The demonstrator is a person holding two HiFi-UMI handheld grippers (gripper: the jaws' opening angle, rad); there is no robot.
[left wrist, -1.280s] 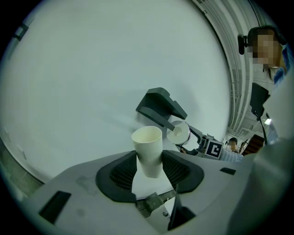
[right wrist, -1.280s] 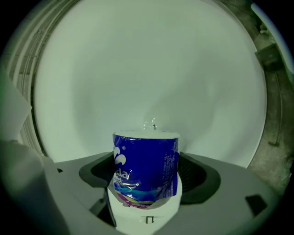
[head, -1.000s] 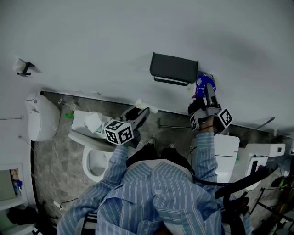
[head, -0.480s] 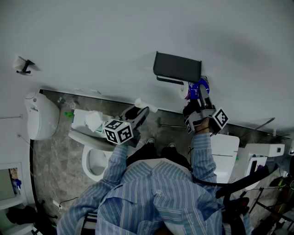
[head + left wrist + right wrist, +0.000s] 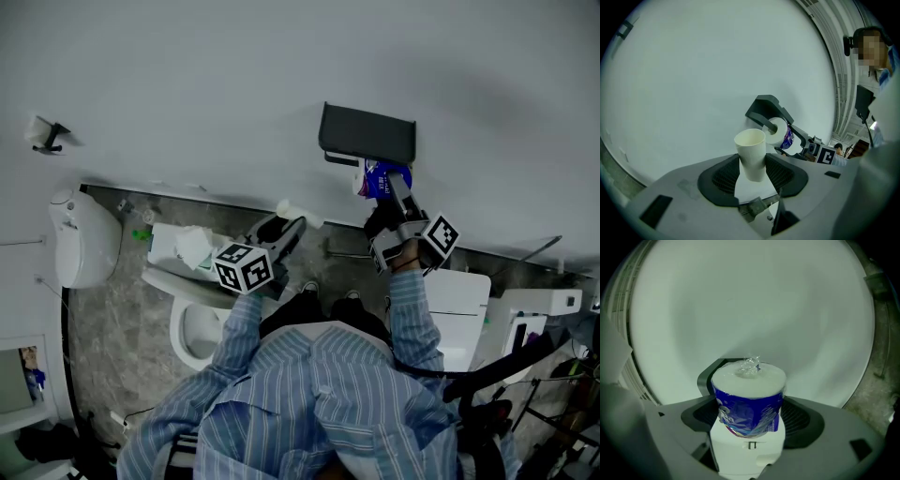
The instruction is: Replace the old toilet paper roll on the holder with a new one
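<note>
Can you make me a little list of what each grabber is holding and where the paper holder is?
left gripper: shut on the empty cream cardboard tube, which stands upright
right gripper: shut on the new white toilet paper roll in blue plastic wrap
dark grey holder: fixed on the white wall
where the roll is: close under the holder; on its bar or not, cannot tell

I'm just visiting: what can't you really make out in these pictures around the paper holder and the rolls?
- Spindle: the dark holder covers it in the head view. The new roll blocks it in the right gripper view.
- Whether roll touches holder: too small in the left gripper view, where the cardboard tube overlaps the roll.
- Wrapper print: blurred everywhere.
- Wall fitting, head view: too small to identify.
</note>
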